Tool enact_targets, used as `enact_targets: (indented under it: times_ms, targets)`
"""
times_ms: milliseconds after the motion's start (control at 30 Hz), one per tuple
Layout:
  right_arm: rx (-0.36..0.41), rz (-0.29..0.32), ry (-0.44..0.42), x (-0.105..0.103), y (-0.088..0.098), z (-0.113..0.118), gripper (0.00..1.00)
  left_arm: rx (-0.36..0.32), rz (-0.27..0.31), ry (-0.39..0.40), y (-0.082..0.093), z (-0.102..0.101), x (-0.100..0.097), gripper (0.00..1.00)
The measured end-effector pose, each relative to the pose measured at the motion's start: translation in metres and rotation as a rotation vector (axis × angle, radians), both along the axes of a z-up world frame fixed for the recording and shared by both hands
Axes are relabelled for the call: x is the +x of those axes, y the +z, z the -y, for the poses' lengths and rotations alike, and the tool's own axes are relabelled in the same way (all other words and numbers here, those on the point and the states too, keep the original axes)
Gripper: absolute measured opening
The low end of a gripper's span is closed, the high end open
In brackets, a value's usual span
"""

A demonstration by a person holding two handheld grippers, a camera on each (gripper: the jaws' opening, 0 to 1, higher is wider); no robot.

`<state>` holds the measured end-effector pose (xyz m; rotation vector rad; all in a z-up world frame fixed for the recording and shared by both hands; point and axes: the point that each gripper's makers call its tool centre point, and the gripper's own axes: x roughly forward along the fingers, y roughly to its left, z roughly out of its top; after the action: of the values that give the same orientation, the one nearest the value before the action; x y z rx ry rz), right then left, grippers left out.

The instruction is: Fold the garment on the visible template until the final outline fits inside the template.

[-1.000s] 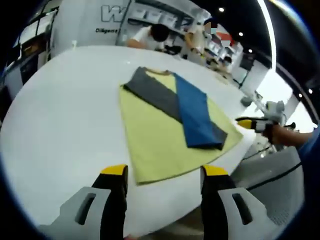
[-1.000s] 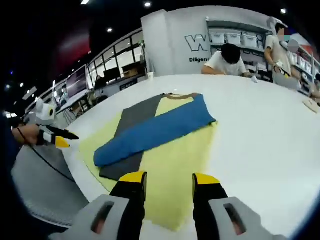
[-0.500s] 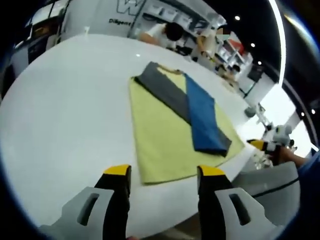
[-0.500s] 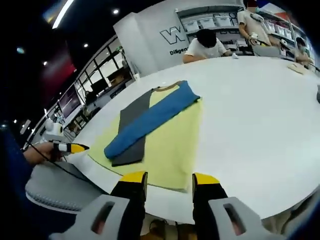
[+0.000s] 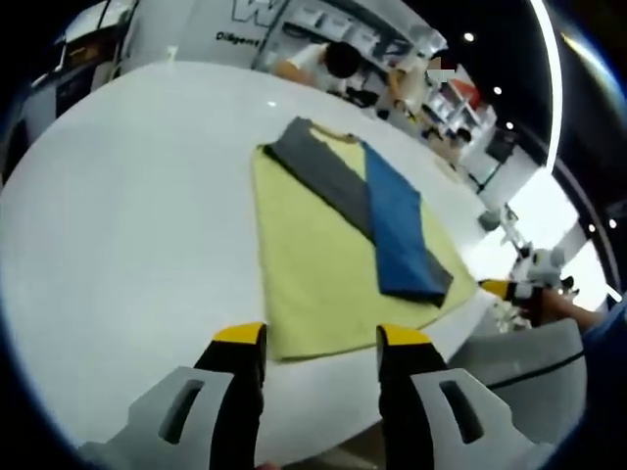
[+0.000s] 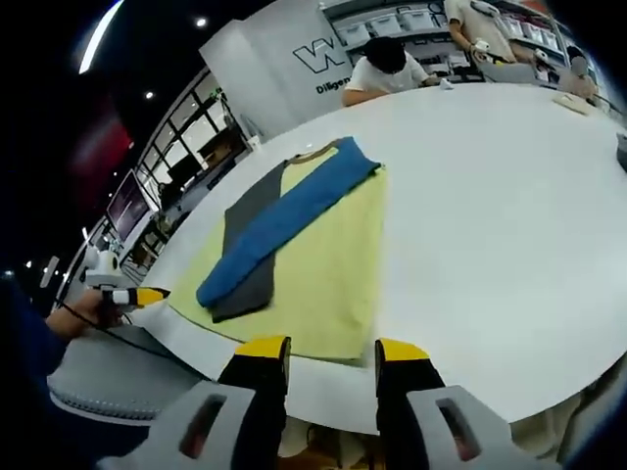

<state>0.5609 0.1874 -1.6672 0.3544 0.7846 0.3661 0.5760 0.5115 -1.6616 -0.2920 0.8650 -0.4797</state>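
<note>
Left gripper view: garment (image 5: 333,245) just beyond parted, empty left gripper (image 5: 309,338).

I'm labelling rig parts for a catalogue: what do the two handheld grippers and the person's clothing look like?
Each gripper, left gripper and right gripper, has two black fingers with yellow tips on light grey moulded bases with slots. A black cable trails from the left gripper. The person wears a blue sleeve.
</note>
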Motion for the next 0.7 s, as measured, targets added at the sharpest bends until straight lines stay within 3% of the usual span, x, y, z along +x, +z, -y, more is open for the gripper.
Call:
enact_targets:
  times_ms: [233, 433, 700]
  targets:
    - [0.02, -0.002, 0.019, 0.008, 0.0, -0.009, 0.3, -0.021, 0.0, -0.02, -0.001, 0.004, 0.003, 0.43]
    - [0.051, -0.023, 0.012, 0.0, 0.002, -0.01, 0.29, -0.021, -0.017, -0.039, -0.003, 0.005, -0.004, 0.41]
    - [0.086, -0.044, -0.052, 0.005, -0.002, 0.002, 0.19, -0.044, -0.039, 0.01, -0.01, -0.002, -0.001, 0.31]
